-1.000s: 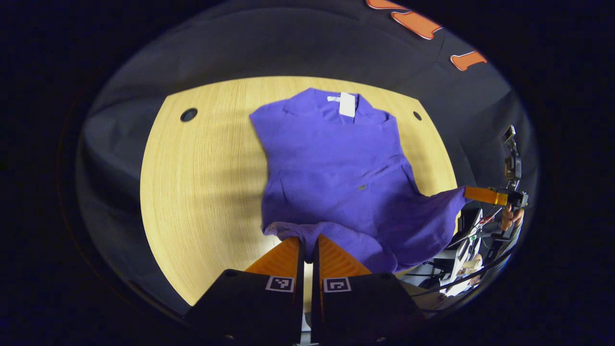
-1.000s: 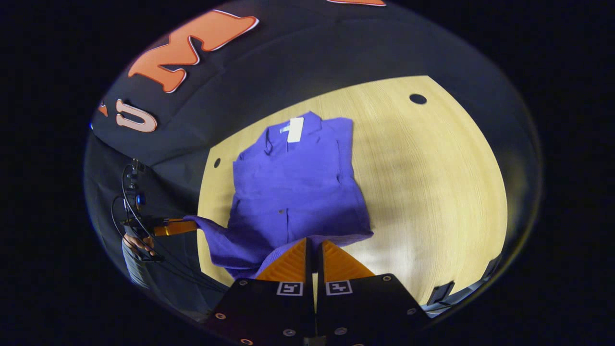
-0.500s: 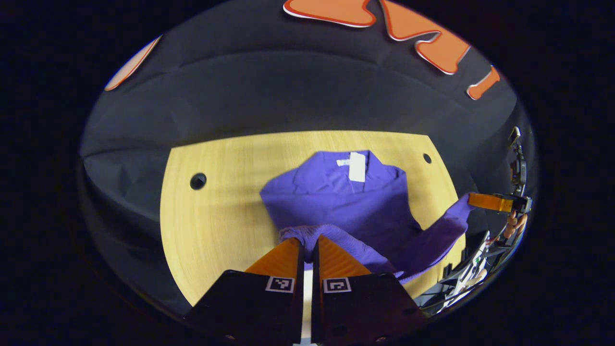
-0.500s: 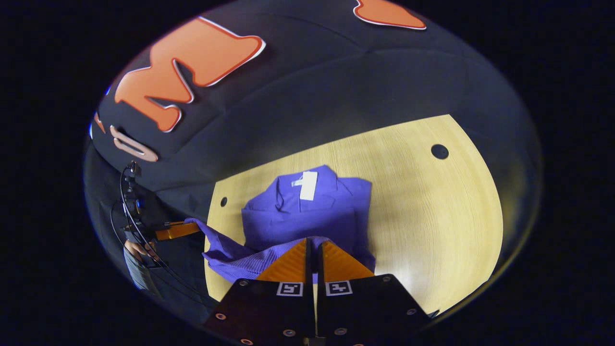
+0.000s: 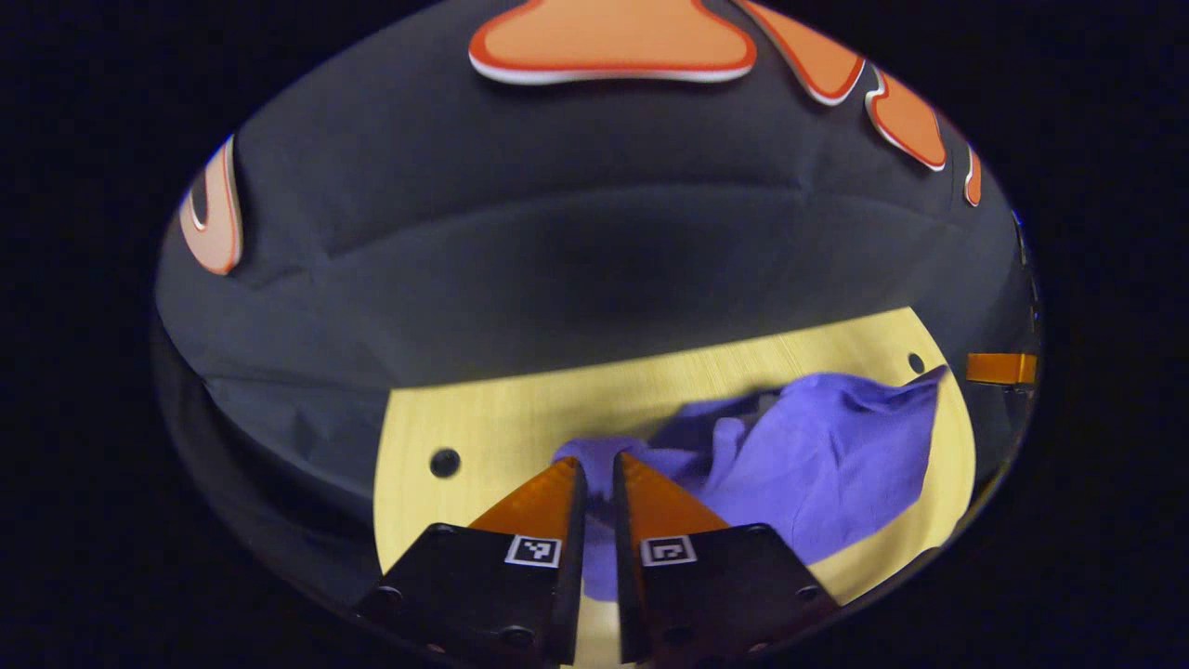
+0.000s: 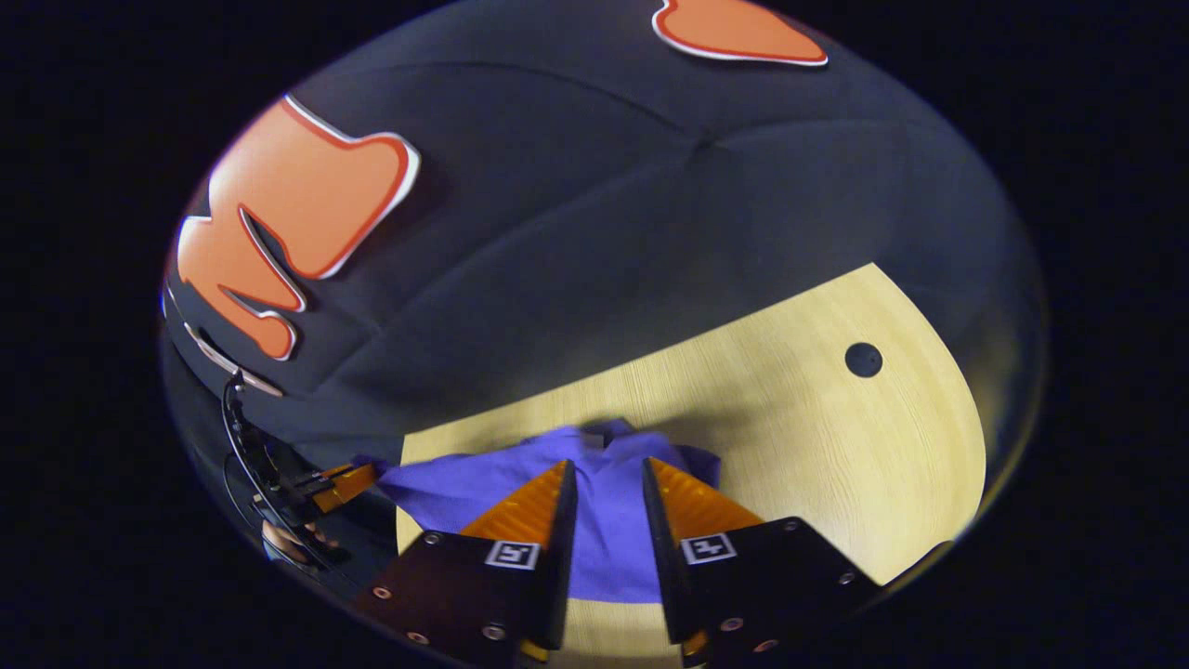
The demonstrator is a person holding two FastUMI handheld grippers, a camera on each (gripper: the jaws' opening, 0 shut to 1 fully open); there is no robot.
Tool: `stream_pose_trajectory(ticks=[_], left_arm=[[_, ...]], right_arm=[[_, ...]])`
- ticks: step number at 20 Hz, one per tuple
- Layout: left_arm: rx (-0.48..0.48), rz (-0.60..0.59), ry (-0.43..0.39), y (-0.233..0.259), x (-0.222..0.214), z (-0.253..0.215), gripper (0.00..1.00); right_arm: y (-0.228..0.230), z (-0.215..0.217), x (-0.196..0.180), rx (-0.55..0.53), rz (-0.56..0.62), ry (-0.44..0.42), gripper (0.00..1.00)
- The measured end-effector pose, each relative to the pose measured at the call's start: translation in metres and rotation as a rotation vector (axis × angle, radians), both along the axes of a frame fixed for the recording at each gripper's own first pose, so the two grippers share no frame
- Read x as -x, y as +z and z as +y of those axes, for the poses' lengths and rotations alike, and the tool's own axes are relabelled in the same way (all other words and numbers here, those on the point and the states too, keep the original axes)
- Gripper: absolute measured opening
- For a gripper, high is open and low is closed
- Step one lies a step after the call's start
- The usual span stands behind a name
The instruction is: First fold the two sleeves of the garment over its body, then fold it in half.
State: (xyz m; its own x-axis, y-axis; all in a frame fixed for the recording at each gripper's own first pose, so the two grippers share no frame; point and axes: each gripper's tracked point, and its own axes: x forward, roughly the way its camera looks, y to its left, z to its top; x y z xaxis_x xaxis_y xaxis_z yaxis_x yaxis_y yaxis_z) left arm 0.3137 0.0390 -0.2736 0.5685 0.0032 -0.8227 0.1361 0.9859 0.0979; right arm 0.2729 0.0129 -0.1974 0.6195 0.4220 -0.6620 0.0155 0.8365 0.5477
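In the left gripper view the left gripper (image 5: 594, 465) has its jaws drawn in to a narrow slit, with a fold of the purple garment (image 5: 817, 465) bunched at the tips and cloth showing through the gap; it looks pinched between them, though the contact itself is hidden behind the fingers; from there the cloth spreads away ahead and to the right of the jaws, rumpled and partly raised off the pale wooden table (image 5: 483, 418), and rises to a point at the far right, where the right gripper (image 5: 999, 368) shows at the edge, apart from the cloth by a sliver; a dark round hole (image 5: 445, 462) sits in the table just left of the jaws.

In the right gripper view the right gripper (image 6: 608, 474) stands with its jaws parted, a clear gap between the fingers (image 6: 529, 506); the garment (image 6: 608, 539) lies under and between them, touching neither inner face that can be seen, so they grip nothing; the cloth stretches off to the left of the jaws toward the left gripper (image 6: 346, 483), held by a hand (image 6: 293, 541); bare table (image 6: 817, 437) lies ahead and right of the jaws.
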Motion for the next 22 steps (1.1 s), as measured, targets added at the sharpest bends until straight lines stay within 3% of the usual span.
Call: stream_pose_trajectory(ticks=[1, 2, 3, 4, 5, 6, 7, 10, 14, 19, 20, 22], left_arm=[[-0.012, -0.04, 0.006, 0.008, -0.008, 0.001, 0.35], [-0.019, -0.072, 0.011, 0.014, -0.008, 0.003, 0.53], [-0.018, -0.116, 0.016, 0.02, -0.012, 0.005, 0.52], [-0.012, -0.15, 0.02, 0.033, -0.014, 0.009, 0.54], [0.004, -0.173, 0.017, 0.041, -0.012, 0.007, 0.65], [0.0, -0.197, 0.02, 0.05, -0.01, 0.009, 0.66], [-0.01, -0.219, 0.026, 0.058, -0.007, 0.016, 0.84], [-0.004, -0.31, 0.021, 0.097, 0.004, 0.017, 0.88], [0.019, -0.405, 0.034, 0.144, 0.035, 0.013, 1.0], [0.082, -0.486, 0.041, 0.183, 0.084, 0.001, 0.98], [0.114, -0.493, 0.048, 0.187, 0.094, -0.004, 0.98], [0.135, -0.513, 0.06, 0.195, 0.115, -0.003, 0.98]], right_arm=[[0.001, -0.004, 0.002, 0.01, -0.018, 0.005, 0.48], [0.003, -0.008, 0.006, 0.026, -0.037, 0.015, 0.53], [0.004, -0.009, 0.01, 0.047, -0.054, 0.028, 0.7], [0.01, -0.012, 0.014, 0.068, -0.085, 0.034, 0.78], [0.017, -0.011, 0.018, 0.095, -0.117, 0.036, 0.7], [0.022, -0.012, 0.022, 0.123, -0.146, 0.038, 0.85], [0.027, -0.019, 0.028, 0.152, -0.172, 0.04, 0.87], [0.054, -0.032, 0.038, 0.23, -0.271, 0.017, 0.94], [0.101, -0.045, 0.06, 0.286, -0.401, -0.033, 0.95], [0.159, -0.061, 0.099, 0.354, -0.573, -0.094, 0.95], [0.167, -0.062, 0.107, 0.365, -0.599, -0.093, 1.0], [0.179, -0.063, 0.12, 0.396, -0.644, -0.095, 0.95]])
